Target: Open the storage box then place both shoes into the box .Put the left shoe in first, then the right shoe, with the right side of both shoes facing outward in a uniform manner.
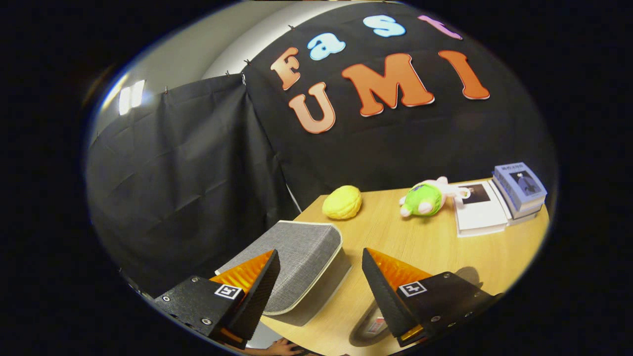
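Black cloth (198, 163) hangs as the booth's wall behind a light wooden table (445, 247), and above the cloth a strip of pale wall with a bright light patch (131, 96) shows. On the table, the grey fabric storage box (296, 262) sits at the near corner with its lid closed; it has a woven grey top and a cream-coloured edge running around it. The gripper (319, 284) hovers above the table with its fingers spread wide apart and holding nothing. One finger (252, 287) lies over the near part of the box top, while the other (390, 287) lies over bare wood just beside the box, so the box's near right corner falls between them. I cannot tell whether either finger touches the box. Beyond the fingers, near the back edge of the table, rests a yellow plush toy (342, 201). Well apart from it, further along the table, lies a green and pink plush toy (426, 198), just beside a white book (478, 207) lying flat. Next to that book is a small stack of books (520, 189) with a blue cover on top. A hand (277, 349) shows under the gripper, at the table's near edge.
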The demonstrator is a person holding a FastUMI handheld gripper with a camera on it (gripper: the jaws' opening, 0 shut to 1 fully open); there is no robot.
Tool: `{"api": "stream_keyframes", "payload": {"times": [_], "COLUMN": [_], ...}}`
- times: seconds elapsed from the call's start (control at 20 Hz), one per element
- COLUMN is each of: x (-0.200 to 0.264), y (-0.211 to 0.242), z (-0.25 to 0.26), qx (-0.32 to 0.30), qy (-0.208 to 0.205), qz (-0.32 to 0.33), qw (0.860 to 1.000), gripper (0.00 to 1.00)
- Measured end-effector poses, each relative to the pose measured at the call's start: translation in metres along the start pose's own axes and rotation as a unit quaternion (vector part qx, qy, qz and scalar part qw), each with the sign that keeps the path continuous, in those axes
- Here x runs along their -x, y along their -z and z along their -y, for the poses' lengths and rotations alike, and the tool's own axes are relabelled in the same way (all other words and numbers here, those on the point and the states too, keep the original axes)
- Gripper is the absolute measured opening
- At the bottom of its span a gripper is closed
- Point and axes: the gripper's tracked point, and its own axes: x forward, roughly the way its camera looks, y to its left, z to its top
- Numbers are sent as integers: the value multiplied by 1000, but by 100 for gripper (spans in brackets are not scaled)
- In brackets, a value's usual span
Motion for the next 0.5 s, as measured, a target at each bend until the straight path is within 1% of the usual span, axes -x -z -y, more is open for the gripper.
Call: {"api": "stream_keyframes", "payload": {"times": [0.25,0.5], "x": [-25,-43], "y": [27,49], "z": [-16,-26], "qx": [-66,-104], "qy": [-43,-76], "qz": [-64,-107], "qw": [995,986], "gripper": [99,98]}}
